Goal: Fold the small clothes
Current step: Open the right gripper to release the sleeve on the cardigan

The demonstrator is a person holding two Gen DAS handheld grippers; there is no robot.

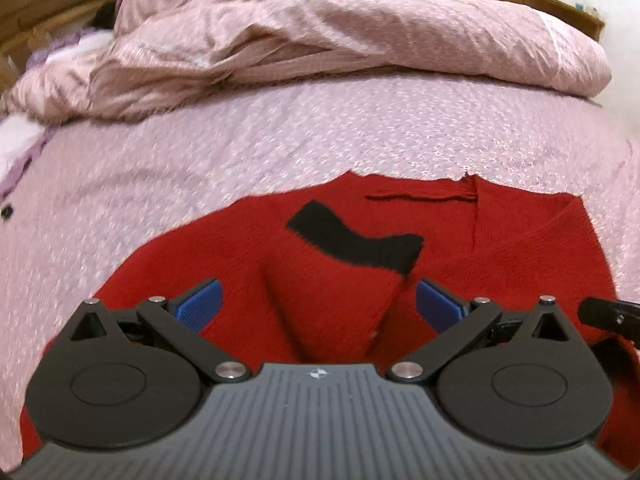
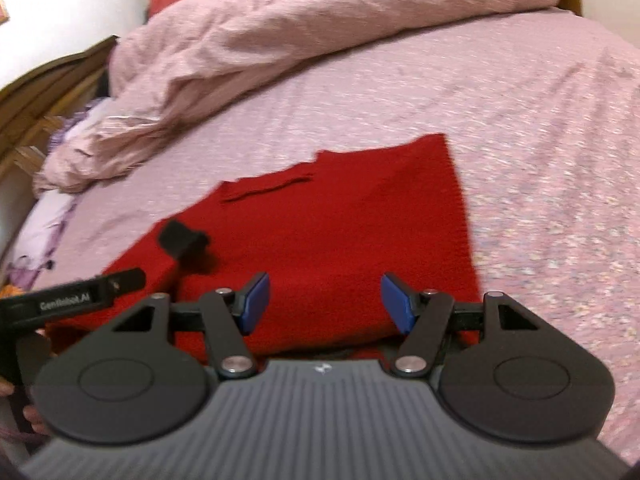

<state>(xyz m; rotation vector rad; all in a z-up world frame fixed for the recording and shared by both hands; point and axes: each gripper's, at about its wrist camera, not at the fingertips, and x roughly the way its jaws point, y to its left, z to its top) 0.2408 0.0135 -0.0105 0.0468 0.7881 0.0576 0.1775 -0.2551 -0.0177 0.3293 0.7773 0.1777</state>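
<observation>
Both tongs gape empty over the bed: the red knit sweater (image 2: 340, 216) lies flat just ahead of and below the right gripper (image 2: 324, 304) and left gripper (image 1: 318, 304), long axis running away from them, a raised fold with black-tipped sleeve (image 1: 356, 240) nearer the left.

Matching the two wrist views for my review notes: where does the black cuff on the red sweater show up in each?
Left wrist: black cuff sits centre, just above the gripper, on the red sweater.
Right wrist: black cuff lies left of centre, near the sweater's left edge.
Shared landmark: the rumpled pink duvet beyond the sweater.
</observation>
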